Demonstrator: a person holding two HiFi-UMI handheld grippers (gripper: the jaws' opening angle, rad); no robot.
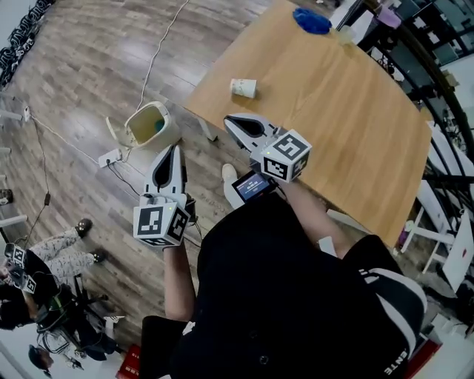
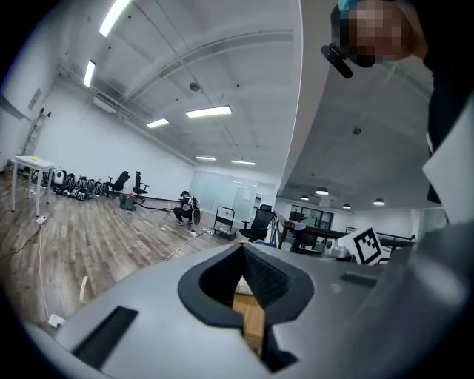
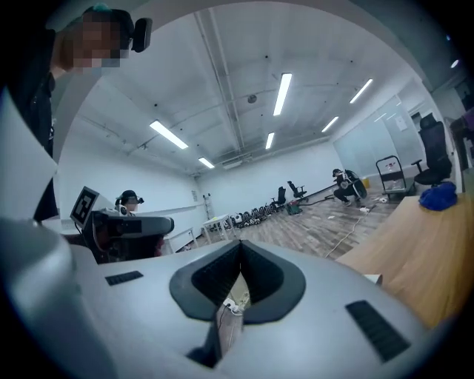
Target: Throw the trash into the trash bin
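In the head view a white paper cup lies on its side near the left edge of the wooden table. A cream trash bin with its lid swung open stands on the floor left of the table. My right gripper hovers at the table's near corner, a short way from the cup, and its jaws meet with nothing between them. My left gripper hangs over the floor just right of the bin, its jaws also together and empty. Each gripper view shows closed tips: left gripper, right gripper.
A blue crumpled object lies at the table's far end. A power strip and cables run across the wood floor by the bin. A person sits on the floor at lower left. White furniture stands beyond the table's right side.
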